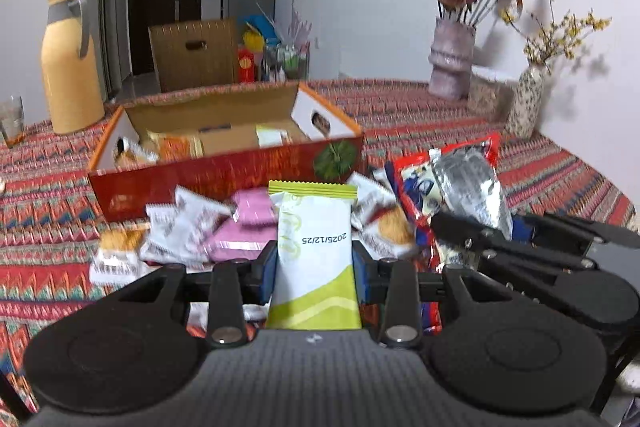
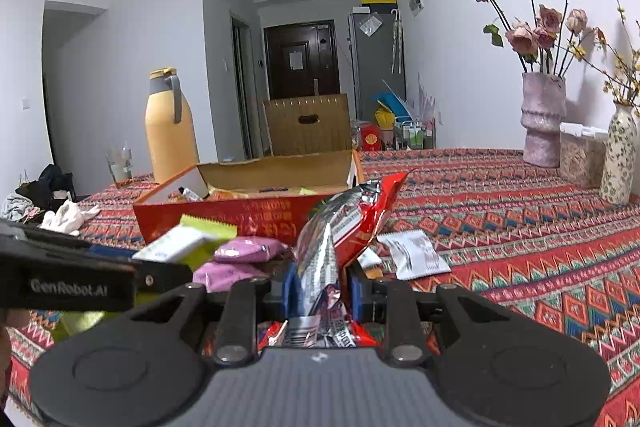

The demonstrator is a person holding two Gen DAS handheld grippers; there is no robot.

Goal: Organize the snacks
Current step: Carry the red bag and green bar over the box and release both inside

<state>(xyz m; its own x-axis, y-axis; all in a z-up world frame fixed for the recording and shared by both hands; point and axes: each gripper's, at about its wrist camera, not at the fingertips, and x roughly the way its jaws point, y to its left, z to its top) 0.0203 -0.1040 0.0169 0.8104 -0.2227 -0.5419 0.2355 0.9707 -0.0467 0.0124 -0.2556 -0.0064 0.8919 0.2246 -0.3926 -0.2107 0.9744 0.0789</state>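
Observation:
My left gripper [image 1: 314,261] is shut on a white and green snack packet [image 1: 314,227], held upright above the pile. The same packet [image 2: 184,241] shows at the left of the right wrist view. My right gripper [image 2: 322,285] is shut on a red and silver snack bag [image 2: 352,223], which rises crumpled between its blue pads; that bag [image 1: 460,179] shows at the right of the left wrist view. Behind both stands an open red cardboard box [image 1: 224,179] with a few snacks inside. White biscuit packets [image 1: 180,231] and pink packets [image 1: 244,231] lie in front of the box.
A yellow thermos [image 1: 70,67] and a glass [image 1: 12,121] stand at the back left of the patterned tablecloth [image 2: 520,227]. Two vases with flowers [image 1: 452,63] and a container sit at the back right by the wall. One white packet [image 2: 416,255] lies alone to the right.

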